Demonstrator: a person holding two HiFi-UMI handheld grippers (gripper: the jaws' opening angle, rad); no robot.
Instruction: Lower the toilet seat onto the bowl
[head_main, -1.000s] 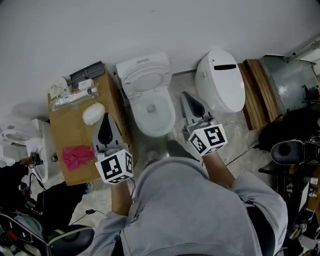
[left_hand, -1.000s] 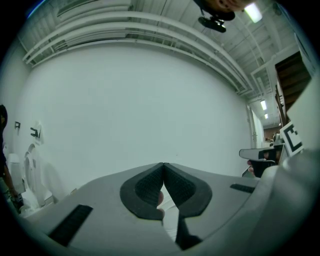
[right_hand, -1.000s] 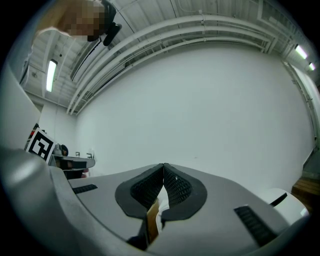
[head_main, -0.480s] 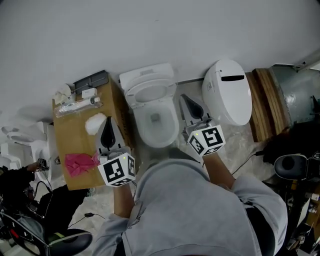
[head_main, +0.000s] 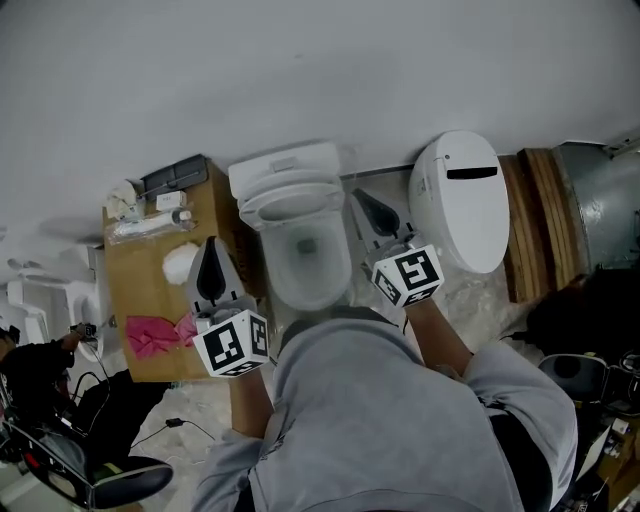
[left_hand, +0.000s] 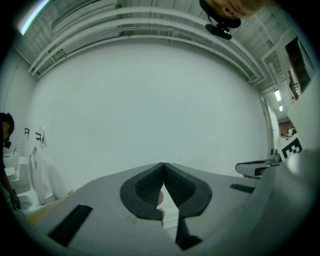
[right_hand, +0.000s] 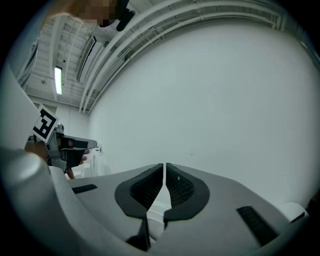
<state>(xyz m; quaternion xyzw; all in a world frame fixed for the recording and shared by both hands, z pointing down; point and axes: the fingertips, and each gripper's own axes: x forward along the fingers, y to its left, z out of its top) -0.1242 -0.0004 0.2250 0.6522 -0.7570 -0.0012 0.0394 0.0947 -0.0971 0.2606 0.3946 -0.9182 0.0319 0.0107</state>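
Note:
The white toilet (head_main: 305, 262) stands against the wall between my two grippers. Its seat ring (head_main: 290, 203) looks raised, leaning back toward the tank (head_main: 283, 163). My left gripper (head_main: 211, 244) is to the left of the bowl, over the cardboard box, and its jaws are shut with nothing in them (left_hand: 163, 165). To the right of the bowl, level with the seat, my right gripper (head_main: 357, 195) is also shut and empty (right_hand: 164, 165). Both gripper views face the bare white wall, and neither gripper touches the toilet.
A cardboard box (head_main: 140, 282) on the left carries a pink cloth (head_main: 150, 336), a white wad (head_main: 180, 262) and small items. A second toilet (head_main: 462, 200) with its lid closed stands on the right, next to wooden boards (head_main: 535, 215). Cables and dark gear lie at bottom left.
Both grippers have moved forward toward the wall, so the toilet now lies between them. Both have stayed shut. The seat has not moved.

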